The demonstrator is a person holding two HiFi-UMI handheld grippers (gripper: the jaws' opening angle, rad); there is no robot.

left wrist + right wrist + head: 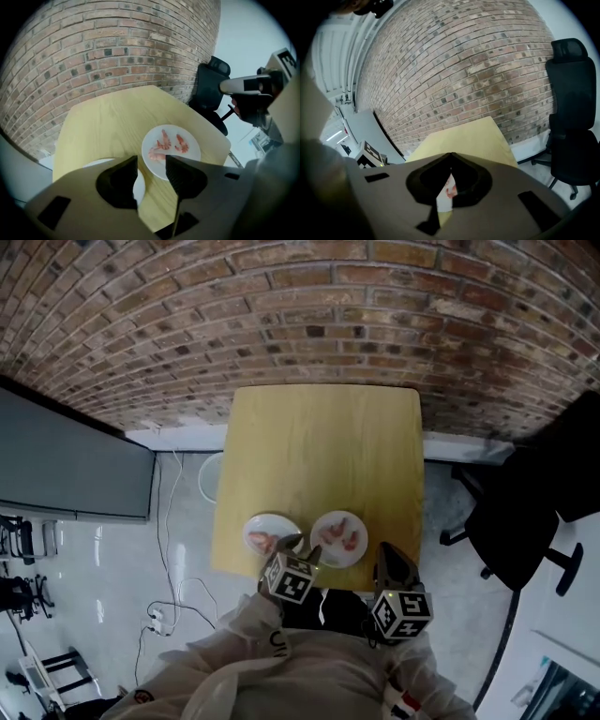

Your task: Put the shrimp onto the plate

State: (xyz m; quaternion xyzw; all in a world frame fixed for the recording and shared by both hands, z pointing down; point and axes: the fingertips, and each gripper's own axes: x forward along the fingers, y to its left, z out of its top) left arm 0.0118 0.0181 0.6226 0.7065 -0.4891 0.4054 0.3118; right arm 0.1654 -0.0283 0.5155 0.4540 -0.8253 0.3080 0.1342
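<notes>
Head view: two round white plates sit side by side at the near edge of the pale wood surface. The right-hand plate carries three shrimp. The left-hand plate has one pink piece, probably another shrimp, but it's too small to be sure.

The left gripper hangs over the gap between the plates with its fingers spread and nothing between them. The right gripper is off by the front right corner, fingers pressed together, empty.

Key relation: the lone piece lies just left of and below the left fingers, so the left hand is clearly nearer. I can't make out its long axis. In the left gripper view the three shrimp lie ahead and slightly right of the fingers – two point away, one lies crosswise.

My read is that the right-hand plate is the target, so the next pick means swinging left and down.

The plates are shallow, glossy and smooth. The shrimp are curled and soft-looking, likely slippery. The surface is matte with a faint grain.
</notes>
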